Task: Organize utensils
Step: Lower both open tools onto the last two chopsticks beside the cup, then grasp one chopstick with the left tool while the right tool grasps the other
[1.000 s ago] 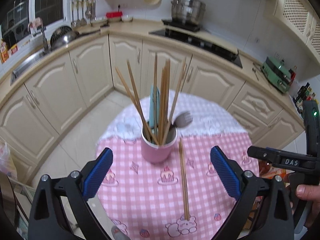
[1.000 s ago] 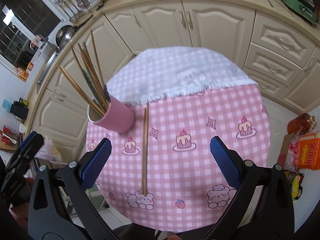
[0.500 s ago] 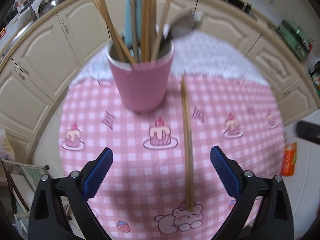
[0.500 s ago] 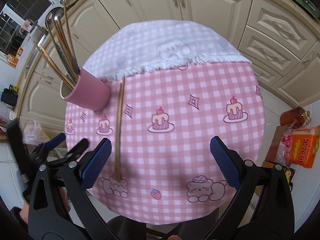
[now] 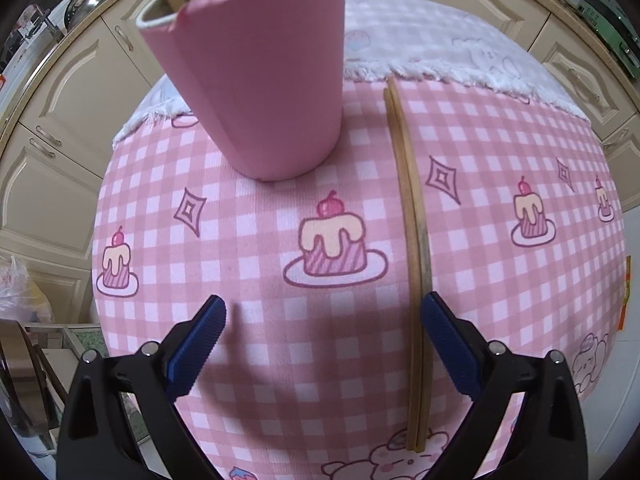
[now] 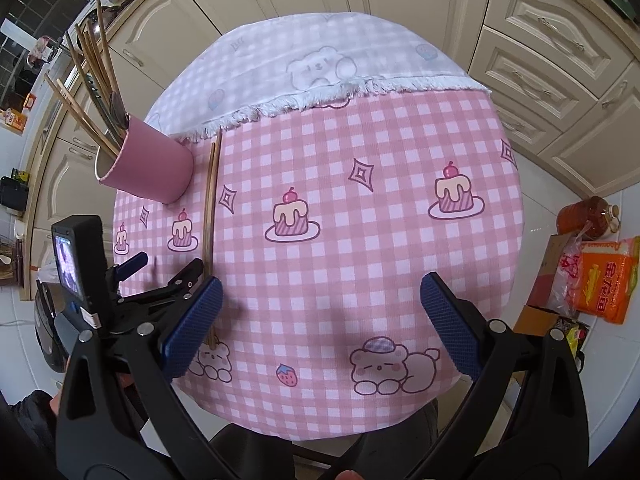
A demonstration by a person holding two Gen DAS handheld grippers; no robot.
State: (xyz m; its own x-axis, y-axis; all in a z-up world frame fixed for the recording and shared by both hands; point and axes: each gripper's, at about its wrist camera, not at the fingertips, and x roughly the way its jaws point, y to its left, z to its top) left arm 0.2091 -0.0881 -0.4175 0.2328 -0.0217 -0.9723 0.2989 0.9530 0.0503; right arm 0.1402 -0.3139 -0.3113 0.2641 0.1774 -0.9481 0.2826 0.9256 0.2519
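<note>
- The left gripper [image 5: 322, 316] hangs low over the pink checked cloth [image 5: 248, 240] with its jaws spread wide and nothing between them. Its right pad [image 5: 448, 344] is just beside the chopsticks [image 5: 416, 248]; I cannot tell whether it touches them.
- The right gripper [image 6: 320, 312] is likewise wide open and empty, over the near middle of the cloth, well apart from any utensil.
- The chopsticks lie flat on the cloth as a close pair, two sticks side by side, running from a bear print at the near edge away to the white fringe [image 5: 440, 74]. They pass just to the right of the cup [image 5: 260, 80].
- Handling, as a judgement: the sticks look like light, stiff, smooth wood. Lying flat on soft cloth they will be awkward to pinch and may roll or split apart. A grip across both at once, somewhere near mid-length, should keep them balanced; a hold near one end would let them droop or scissor.
- The pink cup stands upright farther back, near the fringe, already crowded with utensils.
- Count: one cup; two loose chopsticks; in the cup several more chopsticks, a pale blue handle and dark metal pieces, too bunched to number.
- The cup looks light, so it could tip when the pair goes in.
</note>
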